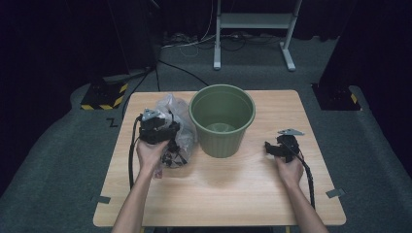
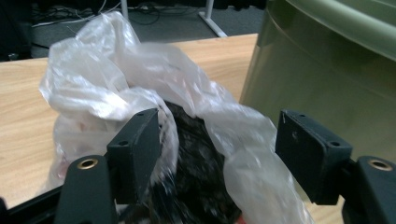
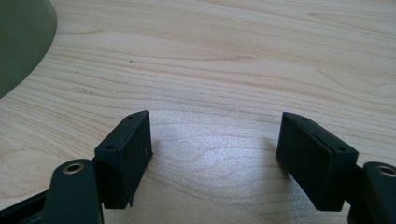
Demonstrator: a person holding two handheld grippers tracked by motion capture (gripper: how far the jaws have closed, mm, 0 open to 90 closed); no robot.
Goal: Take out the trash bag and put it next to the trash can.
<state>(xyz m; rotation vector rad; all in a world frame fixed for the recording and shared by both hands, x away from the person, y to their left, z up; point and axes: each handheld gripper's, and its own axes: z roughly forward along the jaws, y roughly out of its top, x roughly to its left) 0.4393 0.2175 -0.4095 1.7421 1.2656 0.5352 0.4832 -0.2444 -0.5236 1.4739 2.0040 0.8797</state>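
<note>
**Desk:** What is in hand on the wooden table?

**Photographer:** The left gripper hangs over a crumpled clear plastic bag with dark contents, lying on the table just beside the green bucket, at the bucket's nine o'clock. Its jaws stand released. In the left gripper view the film and the dark lump sit between them; the left pad looks to brush the film, the right pad is clear of it, so nothing is clamped.

**Desk:** And the other hand?

**Photographer:** The right gripper rests low at the bucket's four o'clock, well apart from the bag. Its jaws are spread with only bare wood between them in the right gripper view, where the bucket's wall curves in at ten o'clock.

**Desk:** Which relation decides the next move?

**Photographer:** In the high view, the bag runs roughly from twelve to six o'clock, its puffed end away from the person, its dark load nearest the hand. From the left gripper the bucket's mouth lies toward two o'clock, close by. My reading: the left hand is far nearer, so the bag is its job; the right would have to cross past the bucket.

**Desk:** Risk?

**Photographer:** Probably loose film slipping from the pads, or the bag snagging on the rim.
</note>
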